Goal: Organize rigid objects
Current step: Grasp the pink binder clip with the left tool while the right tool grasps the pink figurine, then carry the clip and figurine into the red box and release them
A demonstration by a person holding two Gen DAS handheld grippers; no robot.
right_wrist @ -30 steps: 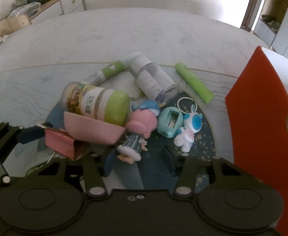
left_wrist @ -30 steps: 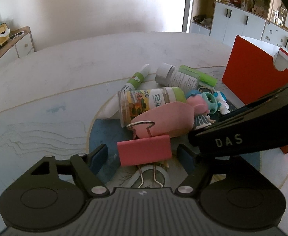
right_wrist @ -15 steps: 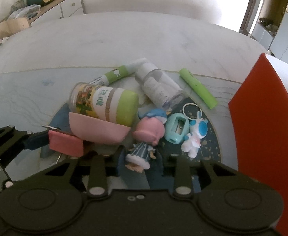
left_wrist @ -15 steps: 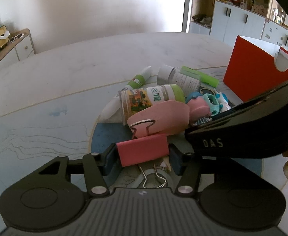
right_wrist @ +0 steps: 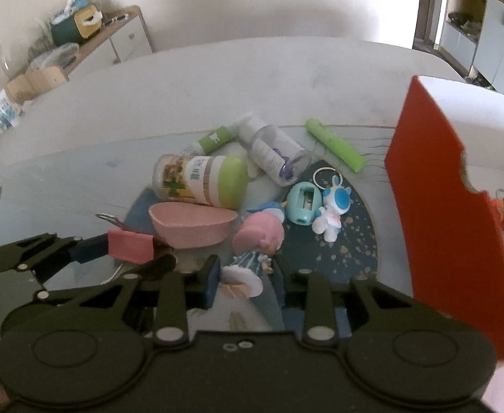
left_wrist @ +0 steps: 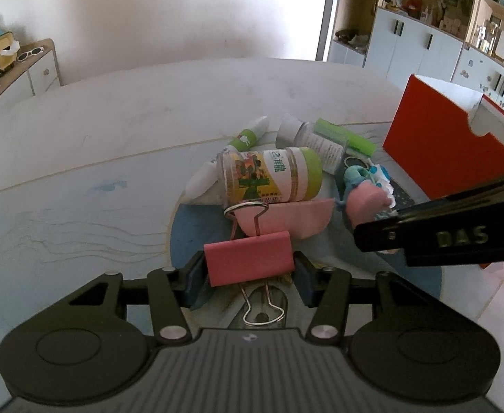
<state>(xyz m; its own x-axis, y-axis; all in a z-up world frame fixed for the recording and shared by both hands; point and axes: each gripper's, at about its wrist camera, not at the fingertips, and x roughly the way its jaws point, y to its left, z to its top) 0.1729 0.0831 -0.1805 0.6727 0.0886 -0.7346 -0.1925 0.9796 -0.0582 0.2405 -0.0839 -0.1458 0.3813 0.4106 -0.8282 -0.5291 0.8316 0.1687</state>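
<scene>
Red box (left_wrist: 437, 144) stands at the table's (left_wrist: 114, 120) right edge; I can't see inside it. My left gripper (left_wrist: 248, 270) points down, clamped on the pink binder clip (left_wrist: 248, 263). My right gripper (right_wrist: 245, 277), which has closed since a second ago, pinches the pink-haired figurine (right_wrist: 252, 251) near the table's front edge.

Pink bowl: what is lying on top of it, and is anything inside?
A green-capped jar lies on its side across the pink bowl's far rim. The part of the interior that shows looks empty; the jar covers the rest.
</scene>
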